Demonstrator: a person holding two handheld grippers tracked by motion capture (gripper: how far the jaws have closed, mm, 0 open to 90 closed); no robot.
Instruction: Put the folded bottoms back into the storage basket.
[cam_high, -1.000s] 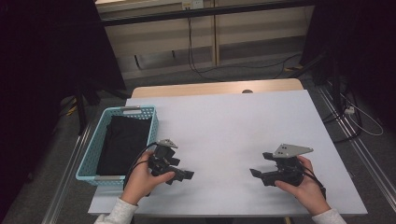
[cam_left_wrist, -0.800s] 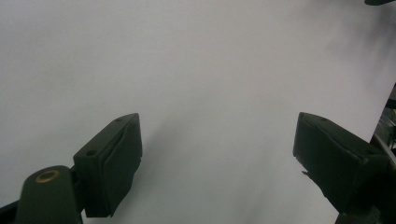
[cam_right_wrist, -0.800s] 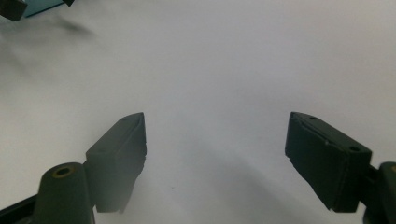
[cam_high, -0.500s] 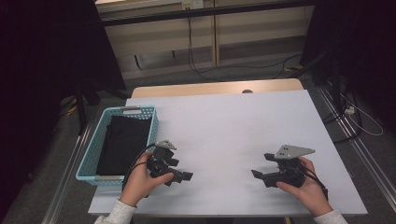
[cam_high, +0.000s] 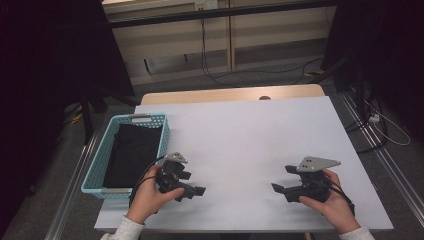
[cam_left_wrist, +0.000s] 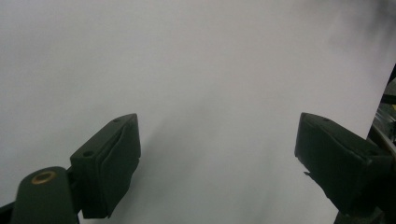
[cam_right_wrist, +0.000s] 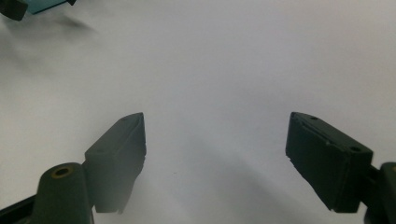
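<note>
Turquoise plastic lattice forms the rectangular basket (cam_high: 95, 165) we see at the left edge of the white counter (cam_high: 250, 140), and inside it lies one folded black cloth (cam_high: 131, 152) — it covers most of the basket's floor. Just beside the basket's near right corner we find the left gripper (cam_high: 192, 189), held in the left hand (cam_high: 147, 200) low over the counter, its jaws spread with nothing but bare white surface between them in the left gripper view. Well apart, toward the counter's right side, the right hand (cam_high: 332, 205) holds the right gripper (cam_high: 282, 181) — jaws likewise spread over bare counter, pointing toward the left gripper.
</note>
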